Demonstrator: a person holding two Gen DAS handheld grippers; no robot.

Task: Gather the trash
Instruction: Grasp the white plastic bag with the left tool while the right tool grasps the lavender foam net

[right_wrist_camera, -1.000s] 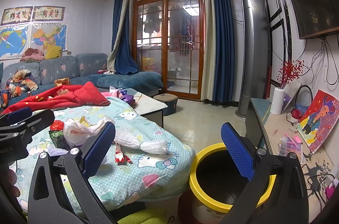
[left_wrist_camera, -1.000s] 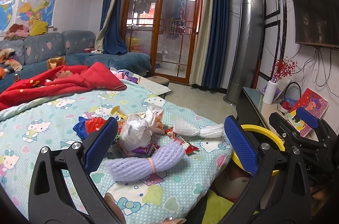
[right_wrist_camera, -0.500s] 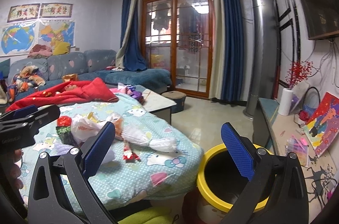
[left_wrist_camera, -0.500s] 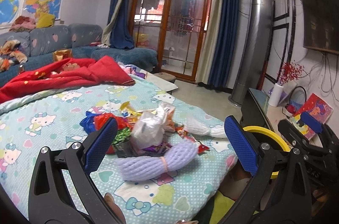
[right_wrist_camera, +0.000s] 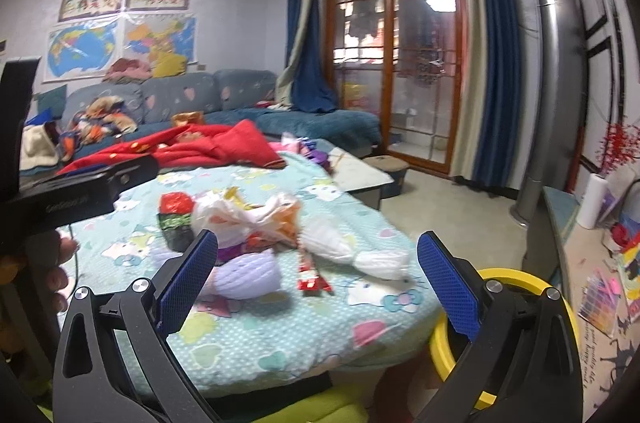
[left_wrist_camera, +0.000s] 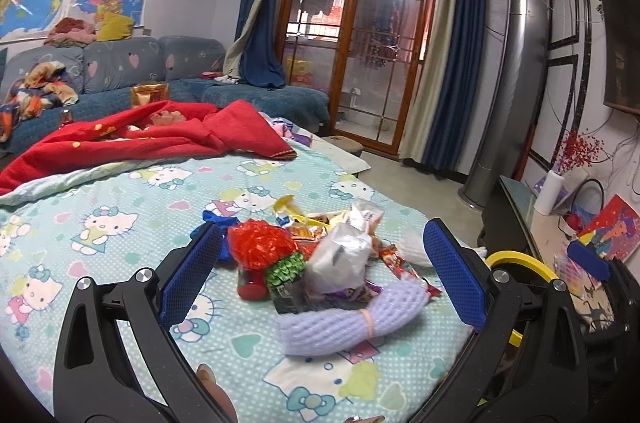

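Observation:
A heap of trash lies on the patterned blue cloth (left_wrist_camera: 120, 243): a lilac foam net roll (left_wrist_camera: 356, 317), a crumpled clear plastic bag (left_wrist_camera: 340, 255), a red wrapper (left_wrist_camera: 260, 243) and a white foam net (right_wrist_camera: 352, 251). My left gripper (left_wrist_camera: 320, 283) is open, and the heap lies just beyond and between its blue pads. The right gripper (right_wrist_camera: 320, 283) is open too, empty, aimed at the same heap from the right. In the right wrist view the lilac foam net roll (right_wrist_camera: 248, 275) lies near its left pad. A yellow-rimmed bin (right_wrist_camera: 520, 327) stands beside the table's right edge.
A red blanket (left_wrist_camera: 160, 135) covers the far part of the cloth. A sofa (left_wrist_camera: 120, 71) runs along the back wall. At right stand a low cabinet (left_wrist_camera: 560, 235) with clutter and a tall silver air conditioner (left_wrist_camera: 512, 95). A hand (right_wrist_camera: 60, 263) holds the left gripper.
Both grippers have swung left toward the trash heap. The yellow bin has slid from the middle of the right wrist view to its lower right. Both stay open.

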